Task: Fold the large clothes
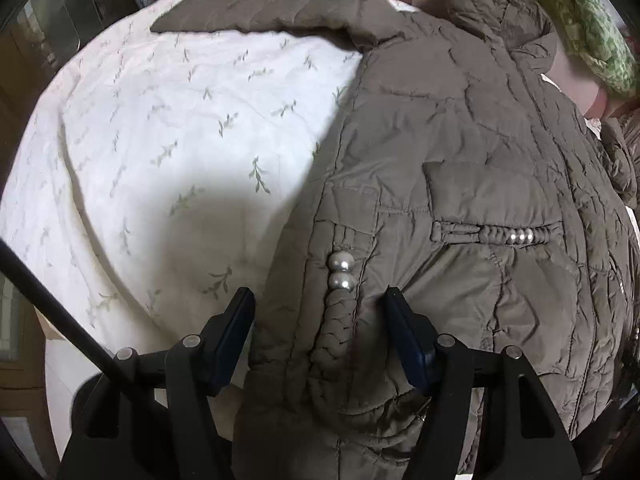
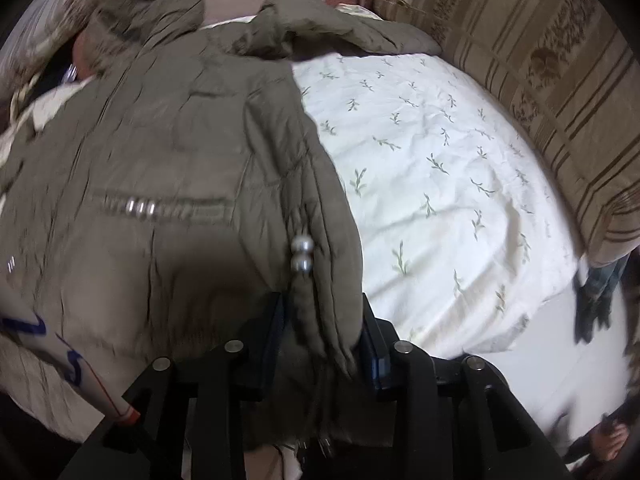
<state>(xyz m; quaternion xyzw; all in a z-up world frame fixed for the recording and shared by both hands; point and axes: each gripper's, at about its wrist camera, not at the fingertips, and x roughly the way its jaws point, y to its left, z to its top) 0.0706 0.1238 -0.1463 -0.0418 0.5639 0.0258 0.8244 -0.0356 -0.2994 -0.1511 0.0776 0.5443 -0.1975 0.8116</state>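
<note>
An olive-brown quilted jacket (image 1: 460, 152) lies spread on a white bed cover (image 1: 168, 128) printed with small green sprigs. Its far sleeve (image 1: 256, 10) stretches left across the bed. My left gripper (image 1: 320, 300) is open, its jaws either side of the jacket's left hem by two pearl beads (image 1: 341, 270). In the right wrist view, the jacket (image 2: 168, 132) fills the left side. My right gripper (image 2: 322, 312) is shut on the jacket's right hem edge, just below a pair of pearl beads (image 2: 301, 254).
A striped, patterned sofa back (image 2: 552, 80) borders the bed cover (image 2: 440, 168) on the right. A green patterned cloth (image 1: 592, 32) lies at the far right of the left view. A paper with blue marks (image 2: 72, 356) sits at the lower left.
</note>
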